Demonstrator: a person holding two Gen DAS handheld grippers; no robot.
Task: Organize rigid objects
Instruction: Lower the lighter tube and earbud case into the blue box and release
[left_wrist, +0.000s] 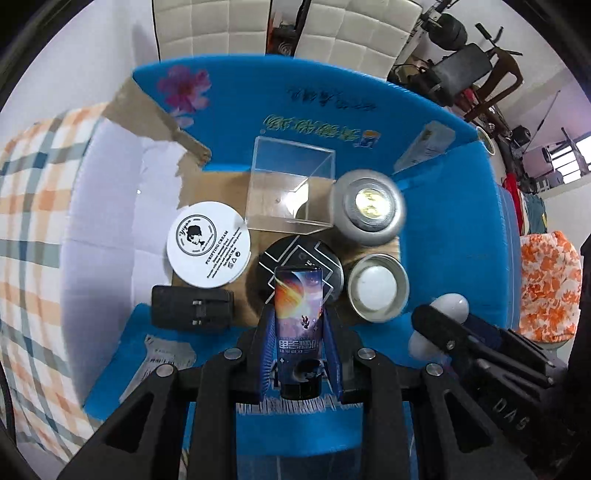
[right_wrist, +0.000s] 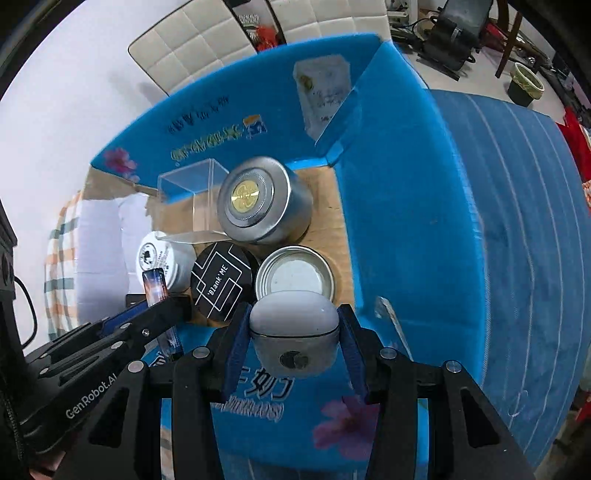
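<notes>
My left gripper (left_wrist: 298, 314) is shut on a space-print tube (left_wrist: 298, 328), held above the near side of a blue box (left_wrist: 454, 229). My right gripper (right_wrist: 294, 325) is shut on a white earbud-style case (right_wrist: 294, 334), just in front of an open silver tin (right_wrist: 294, 276). Inside the box sit a white cream jar (left_wrist: 208, 243), a black round tin (left_wrist: 317, 260), a silver tin with a gold centre (left_wrist: 369, 206), a clear acrylic cube (left_wrist: 290, 184) and a black block (left_wrist: 192, 308). The right gripper shows in the left wrist view (left_wrist: 439, 325), the left gripper in the right wrist view (right_wrist: 166, 295).
The box has a cardboard floor (right_wrist: 325, 206) and tall blue walls; its left flap (left_wrist: 155, 110) is torn brown cardboard. A plaid cloth (left_wrist: 40, 229) lies left, blue striped fabric (right_wrist: 517, 229) right. A small carton (left_wrist: 424, 146) leans at the box's far right corner.
</notes>
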